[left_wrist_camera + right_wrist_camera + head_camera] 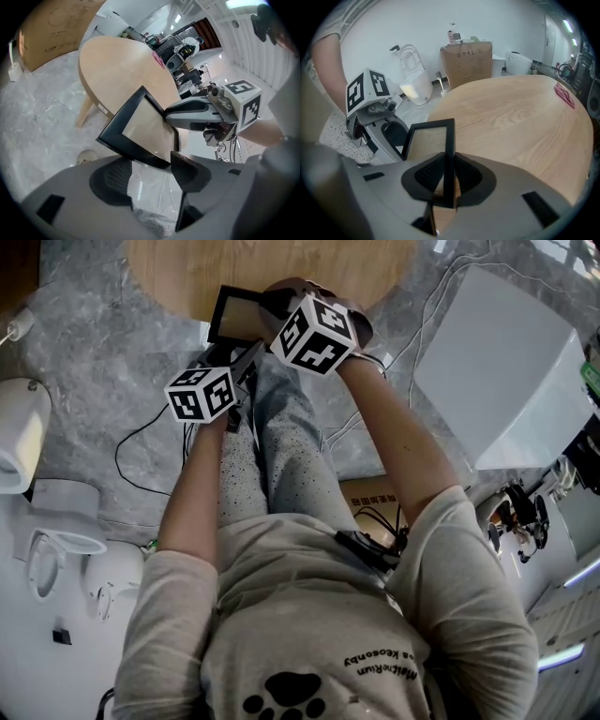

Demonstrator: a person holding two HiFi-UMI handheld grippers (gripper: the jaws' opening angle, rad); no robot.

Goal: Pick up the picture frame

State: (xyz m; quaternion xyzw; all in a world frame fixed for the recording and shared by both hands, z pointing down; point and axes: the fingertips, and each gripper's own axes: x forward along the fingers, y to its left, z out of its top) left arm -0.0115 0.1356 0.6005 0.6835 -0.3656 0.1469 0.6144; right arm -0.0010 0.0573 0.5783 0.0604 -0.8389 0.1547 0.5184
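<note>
A black picture frame with a pale brown panel hangs at the near edge of a round wooden table, above the floor. My right gripper is shut on the frame's right bar, with both pads pressed on it. My left gripper stands open just under the lower edge of the frame. That edge lies across its jaw tips, and floor shows in the gap between them. In the head view the left gripper sits below and left of the right gripper.
The person's legs are under both grippers. A large white box stands on the grey stone floor to the right, with white fixtures to the left and cables on the floor. A cardboard box stands beyond the table, and a pink item lies on it.
</note>
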